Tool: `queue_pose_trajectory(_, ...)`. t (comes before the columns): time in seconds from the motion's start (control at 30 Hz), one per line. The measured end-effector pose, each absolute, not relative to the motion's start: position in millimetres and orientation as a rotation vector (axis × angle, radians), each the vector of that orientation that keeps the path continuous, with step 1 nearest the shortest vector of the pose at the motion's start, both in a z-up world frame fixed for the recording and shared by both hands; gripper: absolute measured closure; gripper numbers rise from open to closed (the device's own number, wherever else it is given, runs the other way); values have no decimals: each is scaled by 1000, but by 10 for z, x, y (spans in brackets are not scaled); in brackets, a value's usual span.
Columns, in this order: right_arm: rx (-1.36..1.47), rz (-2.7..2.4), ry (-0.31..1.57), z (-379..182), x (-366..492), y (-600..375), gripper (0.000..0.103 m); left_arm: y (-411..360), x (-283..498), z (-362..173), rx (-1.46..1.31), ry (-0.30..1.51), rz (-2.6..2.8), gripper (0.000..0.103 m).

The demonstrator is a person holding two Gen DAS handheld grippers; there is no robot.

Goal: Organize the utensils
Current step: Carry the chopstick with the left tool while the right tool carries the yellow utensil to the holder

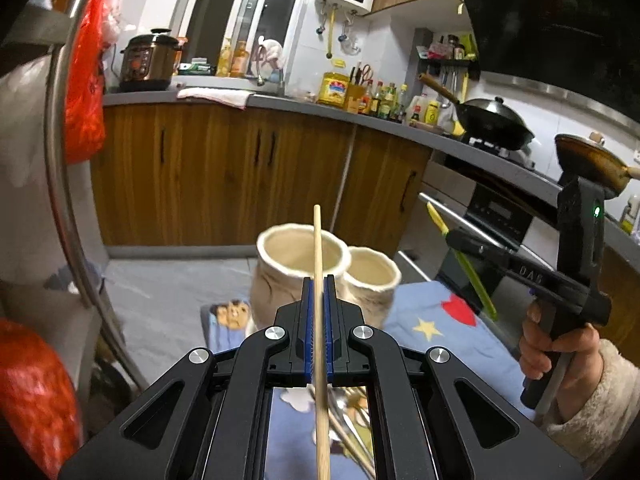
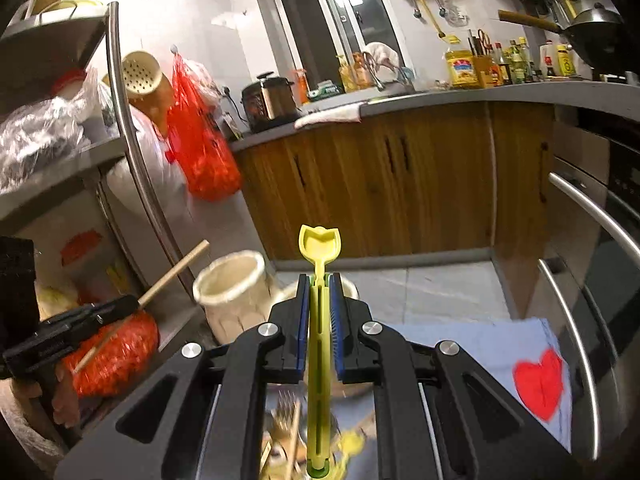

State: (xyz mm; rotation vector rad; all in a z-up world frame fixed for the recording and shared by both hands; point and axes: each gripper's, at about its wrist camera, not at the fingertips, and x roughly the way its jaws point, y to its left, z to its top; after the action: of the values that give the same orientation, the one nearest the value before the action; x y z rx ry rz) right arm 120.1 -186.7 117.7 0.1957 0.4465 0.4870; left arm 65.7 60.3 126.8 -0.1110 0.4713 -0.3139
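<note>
While the left tongs [image 1: 319, 300] are clamped on a plain pale wooden chopstick [image 1: 320, 280], the stick's long axis runs straight ahead between the blue pads — its far end points up and forward over the rim of the larger cream ceramic holder [image 1: 280, 276], its near end passes back under the tongs. It is thin, round and unpainted. A smaller cream ceramic holder [image 1: 374, 284] stands touching the larger one, both on a light blue cloth with a red heart and a yellow star [image 1: 432, 320] that covers the tabletop.

The right tongs [image 2: 319, 300] are clamped on a yellow-green plastic spoon with a slotted handle [image 2: 318, 344]. Its long axis also runs forward — the small squared, notched bowl points up and away, above the holders. More utensils lie blurred on the cloth beneath both tongs, near its closest edge.
</note>
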Motion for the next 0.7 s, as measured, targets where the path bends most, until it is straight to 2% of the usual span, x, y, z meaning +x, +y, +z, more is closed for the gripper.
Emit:
queue_pose_trajectory(0.33,349,510,374,1222,1793,-1678,93,741,1310,1432,-263,344,-374,98)
queue_pose_trajectory(0.5,368,498,313,1219,1920,-1610,93,866,1713,1326,-412,344,-422,98)
queue_pose_trajectory(0.7,366,490,296,1099,2077,-1533,93,758,1909,1160,-416,306,-424,98)
